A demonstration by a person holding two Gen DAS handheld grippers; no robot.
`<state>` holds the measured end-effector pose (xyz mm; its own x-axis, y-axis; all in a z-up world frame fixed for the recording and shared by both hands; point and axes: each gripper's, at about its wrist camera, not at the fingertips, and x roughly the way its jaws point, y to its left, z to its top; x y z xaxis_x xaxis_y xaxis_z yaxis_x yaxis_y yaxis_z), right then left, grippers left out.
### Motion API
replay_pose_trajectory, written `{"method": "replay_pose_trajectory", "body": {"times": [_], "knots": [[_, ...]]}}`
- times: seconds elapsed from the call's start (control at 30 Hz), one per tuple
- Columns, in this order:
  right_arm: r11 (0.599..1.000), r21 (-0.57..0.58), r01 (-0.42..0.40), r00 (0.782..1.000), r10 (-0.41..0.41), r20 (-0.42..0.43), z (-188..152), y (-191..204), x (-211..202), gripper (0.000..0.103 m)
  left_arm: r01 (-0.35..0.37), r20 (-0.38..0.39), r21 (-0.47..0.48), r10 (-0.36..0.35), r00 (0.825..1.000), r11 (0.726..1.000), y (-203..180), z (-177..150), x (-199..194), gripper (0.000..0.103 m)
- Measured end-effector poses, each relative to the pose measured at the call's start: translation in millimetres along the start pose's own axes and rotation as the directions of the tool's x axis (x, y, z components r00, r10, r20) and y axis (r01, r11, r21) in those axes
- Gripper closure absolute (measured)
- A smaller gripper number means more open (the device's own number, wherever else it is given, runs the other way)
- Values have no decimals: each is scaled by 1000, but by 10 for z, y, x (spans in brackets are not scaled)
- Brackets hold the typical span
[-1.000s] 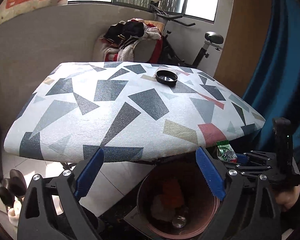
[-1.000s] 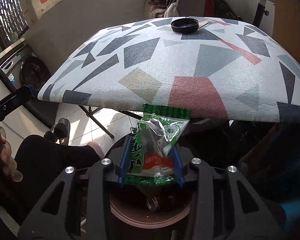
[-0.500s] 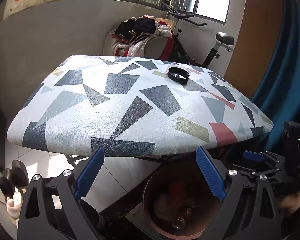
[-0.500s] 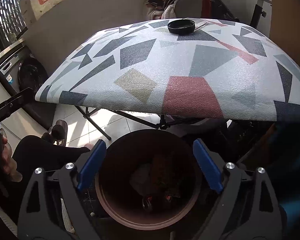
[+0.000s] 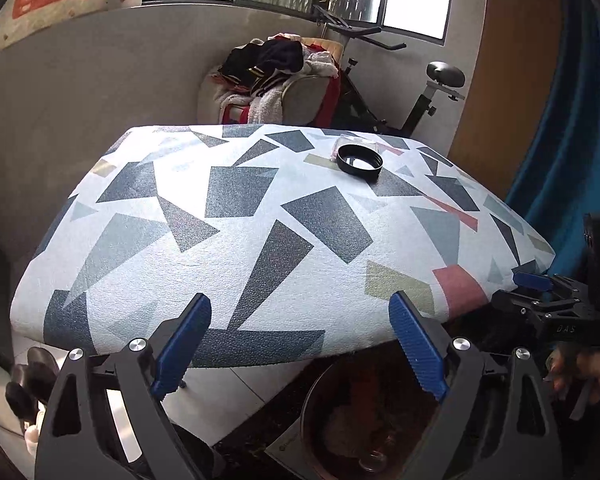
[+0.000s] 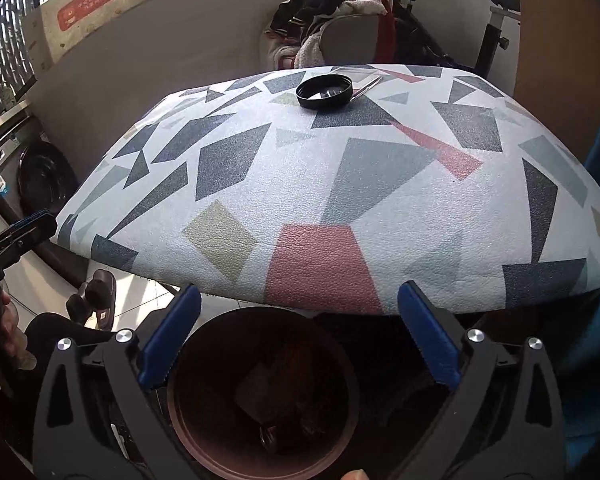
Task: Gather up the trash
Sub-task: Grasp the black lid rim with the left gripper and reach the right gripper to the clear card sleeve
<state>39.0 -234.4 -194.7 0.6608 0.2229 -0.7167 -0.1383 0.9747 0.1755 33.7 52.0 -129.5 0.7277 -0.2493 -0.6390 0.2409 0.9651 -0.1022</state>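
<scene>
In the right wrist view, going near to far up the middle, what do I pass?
Round brown trash bin on the floor → geometric-patterned table → black round lid → clear plastic piece → chair heaped with clothes.

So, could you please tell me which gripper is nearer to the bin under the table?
Right. The right gripper hangs open directly above the bin, its mouth framed between the fingers. The left gripper, also open, sits off to the bin's left side.

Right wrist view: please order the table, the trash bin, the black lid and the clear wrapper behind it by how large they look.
1. table, by far the largest.
2. trash bin; it is nearer the camera, so it looks bigger than it is.
3. black lid.
4. clear wrapper, mostly hidden behind the lid, so unsure.
</scene>
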Motion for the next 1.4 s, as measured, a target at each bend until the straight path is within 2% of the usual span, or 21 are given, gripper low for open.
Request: {"method": "replay_pose_trajectory", "body": {"times": [0.17,0.3,0.37,0.4,0.43,0.57,0.6,0.67,0.7,0.77,0.87,0.97,1.03,1.07,1.1,1.17,1.2,1.3,1.4], "knots": [[996,70,61,997,-65,44,377,-319,111,6,68,-32,17,-68,997,998,-17,435,397,17],[991,120,59,993,-70,91,630,-541,189,6,136,-76,1,-136,988,991,-86,822,907,17],[995,56,82,986,-89,142,739,-534,175,6,182,-109,35,-178,978,983,-209,1025,1223,23],[994,29,108,979,-112,169,782,-525,161,6,204,-137,51,-196,971,978,-264,1129,1395,34],[993,18,116,977,-118,180,825,-537,162,6,208,-157,57,-197,968,976,-300,1235,1568,44],[997,71,38,987,-49,152,955,-730,254,6,209,-179,9,-204,962,978,-333,1682,2251,53],[998,51,43,990,-50,134,971,-737,284,6,215,-172,6,-210,962,977,-348,1777,2395,53],[988,4,153,980,-152,125,966,-726,323,6,209,-169,-8,-207,964,978,-349,1953,2697,53],[987,0,162,980,-161,118,955,-751,343,6,203,-183,-28,-205,962,979,-346,2014,2854,53],[990,41,135,985,-139,102,923,-851,381,6,176,-208,-58,-184,961,983,-351,2091,3123,53],[985,87,147,985,-154,75,884,-967,459,6,167,-211,-73,-178,961,983,-414,2153,3379,54],[980,108,168,983,-175,59,868,-1020,528,6,137,-268,-82,-154,951,987,-501,2138,3613,64],[975,135,176,982,-184,48,888,-1037,560,6,120,-296,-76,-138,945,990,-535,2102,3697,82],[973,152,175,982,-184,46,910,-1036,572,6,120,-282,-68,-135,950,990,-536,2099,3664,92],[970,171,175,982,-184,40,951,-1029,594,6,118,-277,-55,-129,952,991,-528,2106,3606,98],[963,207,173,982,-184,31,1087,-983,638,6,133,-235,-99,-153,960,986,-384,2112,3400,98],[963,227,147,986,-161,45,1171,-952,653,6,150,-218,-104,-169,961,983,-303,2112,3305,99],[965,250,83,993,-102,63,1471,-800,763,6,155,-186,-86,-169,968,984,-35,2080,2970,99],[976,211,50,993,-71,95,1827,-587,920,6,126,-158,-23,-128,979,992,245,2002,2609,99]]}}
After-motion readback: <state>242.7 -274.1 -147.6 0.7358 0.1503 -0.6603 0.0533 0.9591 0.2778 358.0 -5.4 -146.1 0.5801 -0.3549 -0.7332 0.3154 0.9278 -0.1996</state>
